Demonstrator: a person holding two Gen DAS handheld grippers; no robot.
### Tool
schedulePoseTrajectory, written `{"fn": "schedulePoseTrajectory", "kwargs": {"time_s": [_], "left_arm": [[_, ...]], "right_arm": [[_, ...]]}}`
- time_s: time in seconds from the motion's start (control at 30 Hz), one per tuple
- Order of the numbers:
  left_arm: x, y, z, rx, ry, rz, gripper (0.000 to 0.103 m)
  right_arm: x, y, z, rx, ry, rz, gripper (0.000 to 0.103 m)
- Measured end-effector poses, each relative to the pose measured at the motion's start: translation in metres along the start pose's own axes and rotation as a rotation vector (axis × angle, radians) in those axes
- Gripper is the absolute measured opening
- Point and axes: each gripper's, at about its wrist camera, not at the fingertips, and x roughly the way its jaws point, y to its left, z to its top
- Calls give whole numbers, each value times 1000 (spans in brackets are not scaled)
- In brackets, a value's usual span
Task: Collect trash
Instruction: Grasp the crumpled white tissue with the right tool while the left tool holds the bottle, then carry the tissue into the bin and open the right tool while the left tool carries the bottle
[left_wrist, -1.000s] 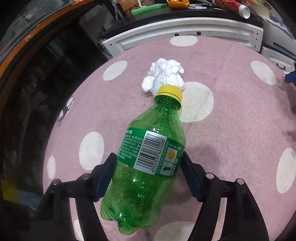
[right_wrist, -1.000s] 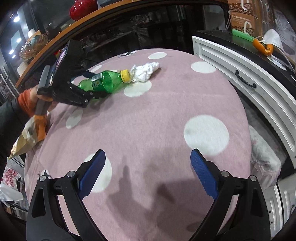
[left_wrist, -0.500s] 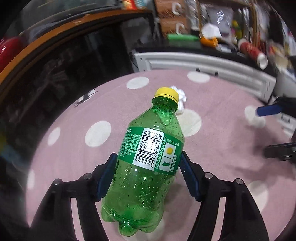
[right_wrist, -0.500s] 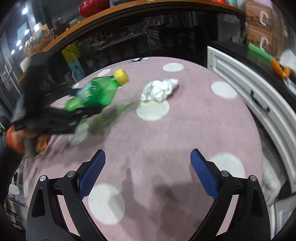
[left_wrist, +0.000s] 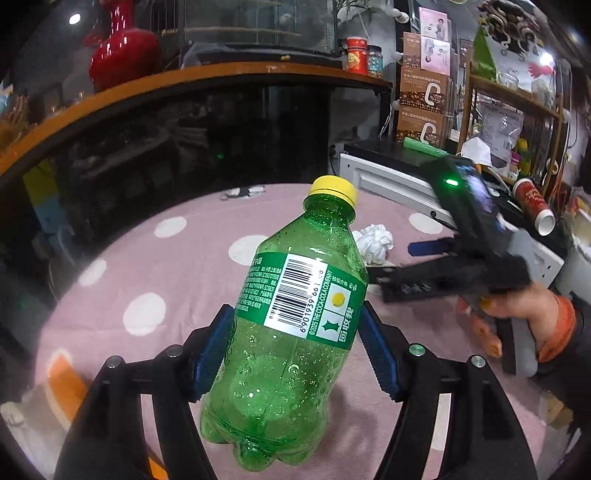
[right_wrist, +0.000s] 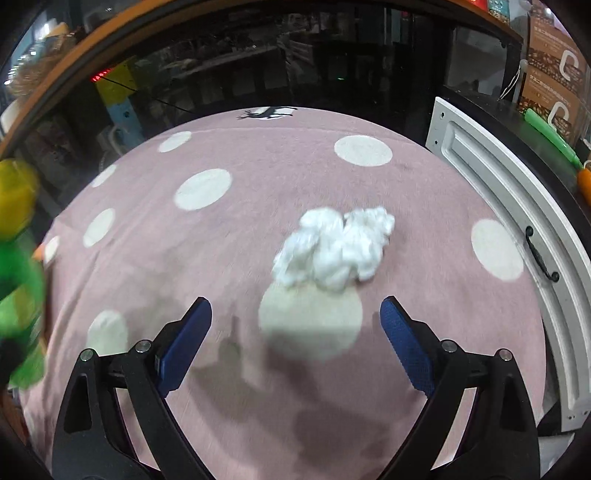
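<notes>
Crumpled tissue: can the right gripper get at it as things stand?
Probably yes. The right gripper is open and empty, aimed down at the crumpled tissue, which lies just beyond its fingertips on the pink dotted cloth with nothing between. The green bottle is held clear in the left gripper.

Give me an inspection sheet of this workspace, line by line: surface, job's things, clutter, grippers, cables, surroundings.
Surface: pink cloth with white dots.
Job's things: green bottle, yellow cap on, lifted; crumpled white tissue lying on the cloth.
Clutter: nothing seen on the cloth.
Grippers: left gripper shut on the bottle; right gripper open, empty, short of the tissue.
Cables: nothing seen.
Surroundings: white drawer front, red vase, stacked brown boxes.
</notes>
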Motion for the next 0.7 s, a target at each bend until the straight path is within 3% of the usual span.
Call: {"fn": "schedulePoseTrajectory", "kwargs": {"time_s": [0.03,0.13,0.2,0.3,0.7], "left_arm": [[-2,-4,-2,15,-13,10,67],[-10,-8,-10,35,-26,-1,67],[-12,-11,-14,39,-28,-8,67],[-18,-14,-19,44,-34,-14,67],[-55,-20,-43,-5,-71,-26,67]], "right_arm": [[5,0,3,8,3,-13,90],[22,-4,10,24,31,-43,74],[28,-6,11,33,42,-58,42],[18,-5,7,36,2,-57,32],[-84,27,-65,-49,-121,30,30]]}}
